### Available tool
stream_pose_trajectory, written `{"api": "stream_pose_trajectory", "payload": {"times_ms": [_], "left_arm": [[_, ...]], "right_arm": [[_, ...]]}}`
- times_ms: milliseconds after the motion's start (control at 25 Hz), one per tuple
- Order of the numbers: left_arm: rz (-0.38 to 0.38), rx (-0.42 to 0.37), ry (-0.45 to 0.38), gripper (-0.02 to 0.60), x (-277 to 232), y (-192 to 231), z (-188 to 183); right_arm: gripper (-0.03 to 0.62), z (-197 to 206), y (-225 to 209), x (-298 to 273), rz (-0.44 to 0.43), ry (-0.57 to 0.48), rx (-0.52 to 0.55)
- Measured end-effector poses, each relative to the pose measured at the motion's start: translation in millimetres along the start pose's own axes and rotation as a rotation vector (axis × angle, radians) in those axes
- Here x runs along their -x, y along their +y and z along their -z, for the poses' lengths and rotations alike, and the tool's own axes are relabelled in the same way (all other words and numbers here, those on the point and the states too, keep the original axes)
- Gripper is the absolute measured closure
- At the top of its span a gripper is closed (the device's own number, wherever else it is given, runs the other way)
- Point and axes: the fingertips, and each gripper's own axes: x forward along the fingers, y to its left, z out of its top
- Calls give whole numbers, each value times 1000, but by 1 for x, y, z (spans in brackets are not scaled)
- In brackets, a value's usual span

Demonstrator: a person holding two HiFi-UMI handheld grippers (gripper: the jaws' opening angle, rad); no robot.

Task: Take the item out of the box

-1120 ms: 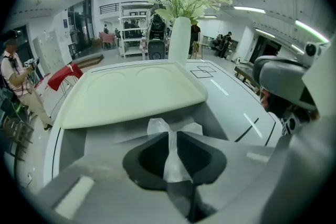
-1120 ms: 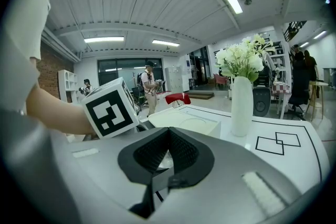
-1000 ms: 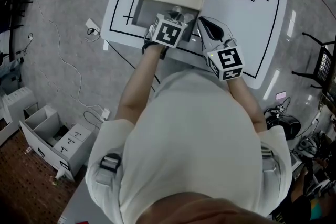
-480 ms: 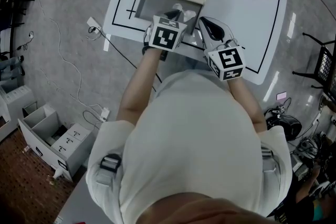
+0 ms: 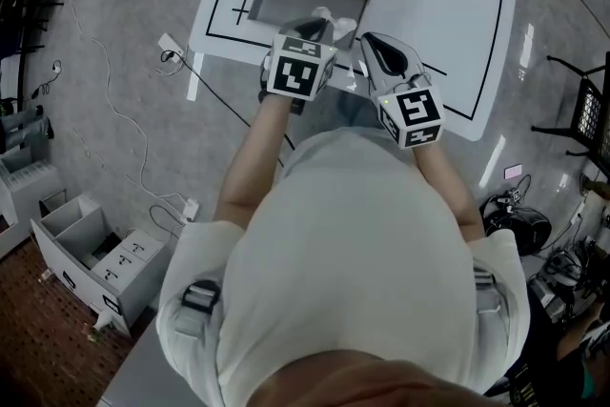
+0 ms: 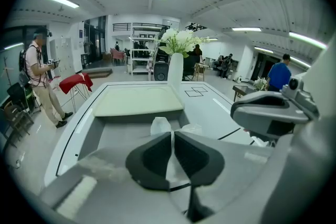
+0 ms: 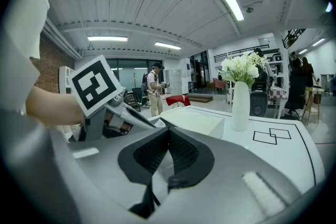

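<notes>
We find the left tongs (image 6: pixel 172 135) pinching the white crumpled item (image 6: pixel 160 125). Their dark pads have just been closing and now press on a thin fold of it, while the rest shows above and beyond the tips. The item hangs over the near end of the open grey box (image 6: pixel 113 131) (whether it touches the box floor we cannot tell). The cream lid (image 6: pixel 139 102) lies at the far side of the box, tilted back from the opening. The box stands on a white worktop (image 6: pixel 210 105) marked with black lines (image 5: pixel 474 43). Beyond the lid, a tall white vase (image 6: pixel 175 68) holds white flowers (image 6: pixel 178 39). We see the right tongs (image 7: pixel 168 131) pressed together with nothing between the pads. In the head view they sit just beside the left tongs, to the right of the box and above the near part of the worktop. Both point away from the person towards the far edge, the left tongs angled downward more steeply than the right.
</notes>
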Motion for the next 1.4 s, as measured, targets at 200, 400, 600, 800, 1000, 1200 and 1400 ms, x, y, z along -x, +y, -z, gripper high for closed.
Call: {"api": "stream_pose_trajectory", "payload": {"times_ms": [200,400,600,800,1000,1200,1400], "left_arm": [[-3,16,-34,561,16,-4,8],[-14,33,-64,561,32,-9,21],[-33,55,-103,563,53,-13,33],[-55,78,-149,563,75,-18,46],[-72,106,-202,563,95,-23,58],[-89,131,-257,563,116,-30,70],[-117,170,-290,562,136,-34,88]], "right_arm": [[594,3,10,11,14,-10,4],[594,11,24,25,15,-11,14],[594,12,39,37,11,-18,21],[594,15,54,51,7,-25,27],[592,18,66,64,5,-30,29],[594,21,79,78,-2,-35,35],[594,26,93,90,-13,-35,39]]}}
